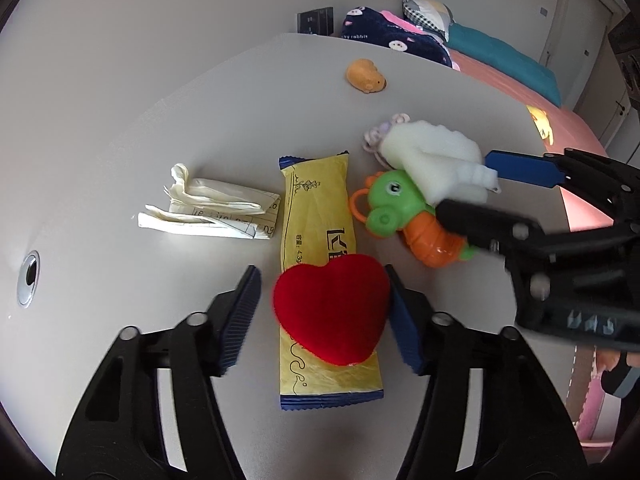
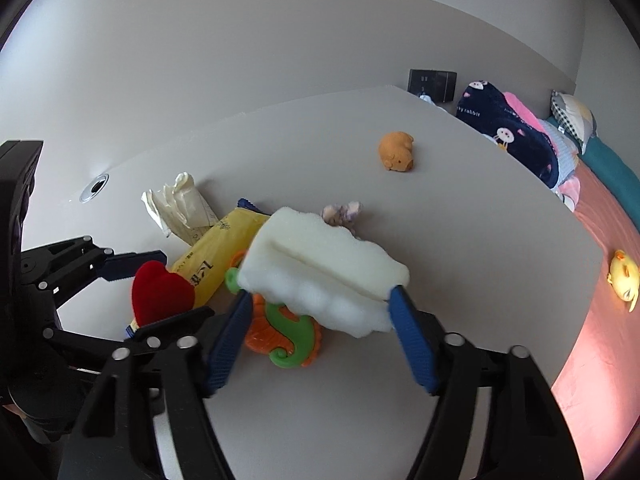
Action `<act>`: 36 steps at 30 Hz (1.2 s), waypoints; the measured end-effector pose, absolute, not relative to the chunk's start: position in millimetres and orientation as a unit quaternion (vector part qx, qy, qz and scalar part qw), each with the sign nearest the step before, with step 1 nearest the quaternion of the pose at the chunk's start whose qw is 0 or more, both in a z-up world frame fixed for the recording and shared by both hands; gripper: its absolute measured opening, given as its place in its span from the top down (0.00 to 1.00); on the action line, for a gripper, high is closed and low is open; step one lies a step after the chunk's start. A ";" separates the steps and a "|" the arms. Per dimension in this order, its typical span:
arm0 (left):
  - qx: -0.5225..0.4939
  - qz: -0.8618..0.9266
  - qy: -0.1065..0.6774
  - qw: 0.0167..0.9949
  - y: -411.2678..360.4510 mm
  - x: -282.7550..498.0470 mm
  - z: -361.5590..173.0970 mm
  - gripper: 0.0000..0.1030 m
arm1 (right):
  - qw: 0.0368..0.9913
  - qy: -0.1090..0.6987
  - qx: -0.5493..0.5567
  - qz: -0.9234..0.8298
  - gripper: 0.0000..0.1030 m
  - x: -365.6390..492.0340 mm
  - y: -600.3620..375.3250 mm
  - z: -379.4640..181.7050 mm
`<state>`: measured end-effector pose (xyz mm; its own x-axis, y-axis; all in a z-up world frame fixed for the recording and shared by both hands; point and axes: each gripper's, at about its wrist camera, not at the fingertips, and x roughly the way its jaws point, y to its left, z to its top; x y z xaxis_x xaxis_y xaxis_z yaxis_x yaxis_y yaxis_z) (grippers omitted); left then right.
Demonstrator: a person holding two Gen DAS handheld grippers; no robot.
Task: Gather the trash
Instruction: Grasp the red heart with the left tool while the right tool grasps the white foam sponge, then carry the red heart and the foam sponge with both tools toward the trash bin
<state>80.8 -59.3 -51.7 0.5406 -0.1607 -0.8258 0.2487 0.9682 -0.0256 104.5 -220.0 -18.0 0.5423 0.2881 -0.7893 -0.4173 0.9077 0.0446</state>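
White walls meet at a corner behind a pale grey table, and a bed with pink and teal covers runs along its far side. We hold 2 grippers over a small cluster of things on the tabletop. Our left gripper hangs low with its 2 blue ribbed fingers spread on either side of a red heart-shaped cushion; the right finger appears to touch the heart's edge, while a gap shows on the left. The heart lies on the near half of a long yellow wrapper with dark blue crimped ends, lying flat. Just left of the wrapper sits a crumpled, folded piece of paper with printed lines. Our right gripper pinches a white foam block between its blue fingers, 1 finger at each near corner of the block, and holds it above the table. Beneath the foam lies a green and orange plastic toy with a frog-like face, just right of the wrapper. A small pale purple object peeks out behind the foam; we cannot tell what it is. Farther back, well apart from the cluster, a small orange animal figure sits alone. A round metal-rimmed hole is set into the table at the left.
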 end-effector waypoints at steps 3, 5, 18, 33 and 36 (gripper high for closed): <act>0.046 -0.119 0.464 0.877 -58.1 79.1 -52.2 0.54 | 0.875 0.437 -0.064 0.199 0.64 109.4 -224.8 -17.8; 0.045 -0.118 0.461 0.878 -57.7 78.1 -51.3 0.54 | 0.874 0.442 -0.049 0.198 0.79 113.1 -231.0 -18.5; 0.053 -0.111 0.429 0.895 -61.7 70.0 -23.8 0.54 | 0.894 0.411 0.002 0.180 0.91 102.7 -265.6 12.7; 0.068 -0.137 0.405 0.902 -98.9 60.5 -1.9 0.54 | 0.903 0.397 0.034 0.161 0.92 76.0 -307.5 31.9; 0.067 -0.144 0.403 0.901 -108.3 61.5 -0.1 0.54 | 0.905 0.395 0.037 0.155 0.92 70.1 -318.0 34.9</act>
<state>61.5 -108.3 -0.1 0.6340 -0.2047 -0.7457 0.3130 0.9497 0.0054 70.1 -318.0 34.9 0.6405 0.3093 -0.7029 -0.2505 0.9494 0.1895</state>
